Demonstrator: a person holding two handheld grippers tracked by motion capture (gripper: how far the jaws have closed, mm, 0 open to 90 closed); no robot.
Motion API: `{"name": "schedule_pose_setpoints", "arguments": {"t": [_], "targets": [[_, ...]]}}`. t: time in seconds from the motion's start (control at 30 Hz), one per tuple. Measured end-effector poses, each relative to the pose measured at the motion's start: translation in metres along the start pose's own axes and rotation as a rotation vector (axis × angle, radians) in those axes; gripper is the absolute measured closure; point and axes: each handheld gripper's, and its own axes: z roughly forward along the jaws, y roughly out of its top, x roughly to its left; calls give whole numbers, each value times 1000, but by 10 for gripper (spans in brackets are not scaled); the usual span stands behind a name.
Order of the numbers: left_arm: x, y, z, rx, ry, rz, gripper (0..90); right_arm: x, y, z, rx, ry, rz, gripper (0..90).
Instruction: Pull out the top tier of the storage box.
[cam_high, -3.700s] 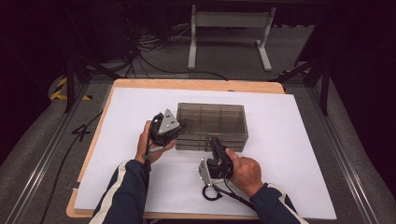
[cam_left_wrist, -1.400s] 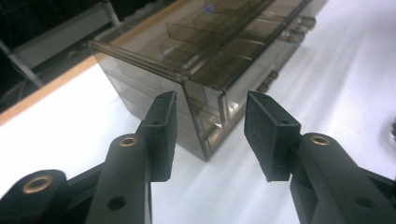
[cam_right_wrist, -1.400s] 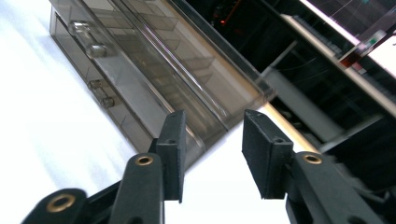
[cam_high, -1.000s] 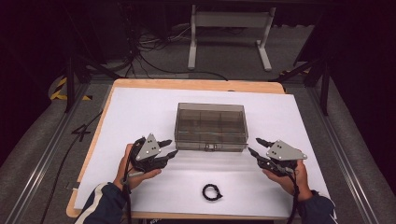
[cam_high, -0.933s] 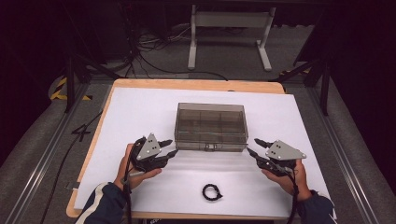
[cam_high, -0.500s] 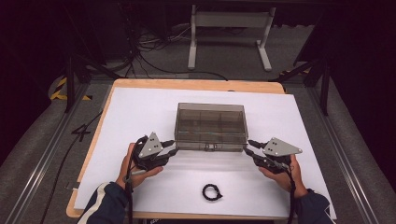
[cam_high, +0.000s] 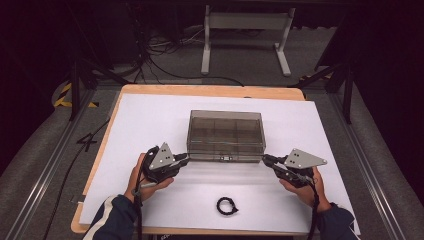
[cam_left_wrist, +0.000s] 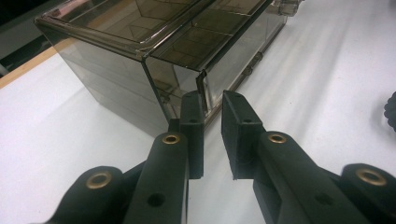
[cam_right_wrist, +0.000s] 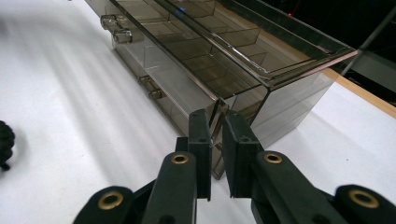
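A smoked transparent compartment box (cam_high: 226, 135) is positioned at the centre of the white-covered counter (cam_high: 150, 115), lid closed, with its latches on the near long side.

The left claw (cam_high: 183, 160) is held at the box's near left corner. In the left gripper view, the left claw (cam_left_wrist: 212, 121) is presented with its jaws set slightly apart, a narrow gap being visible between them, and a thin tab at the corner of the box (cam_left_wrist: 154, 51) is located just at the jaw tips. Contact cannot be confirmed.

The right claw (cam_high: 266, 160) is held at the near right corner. In the right gripper view, the right claw (cam_right_wrist: 216, 135) is likewise shown narrowly apart, with a corner tab of the box (cam_right_wrist: 224, 51) at the gap.

A small black ring-shaped item (cam_high: 226, 205) is located on the counter, nearer the person than the box, between the two hands.
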Motion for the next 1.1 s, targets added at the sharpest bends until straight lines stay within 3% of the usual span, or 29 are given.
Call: {"name": "schedule_pose_setpoints", "arguments": {"t": [0.43, 0.83, 1.1], "targets": [[-6, -3, -10, 20, -18, 31, 816, 8, -1, -10, 0, 58, -25, 849], [-16, -6, -18, 35, -31, 56, 818, 18, -5, -18, 6, 83, -33, 853], [-19, -8, -20, 37, -34, 51, 817, 22, -6, -21, 9, 88, -35, 855]]}}
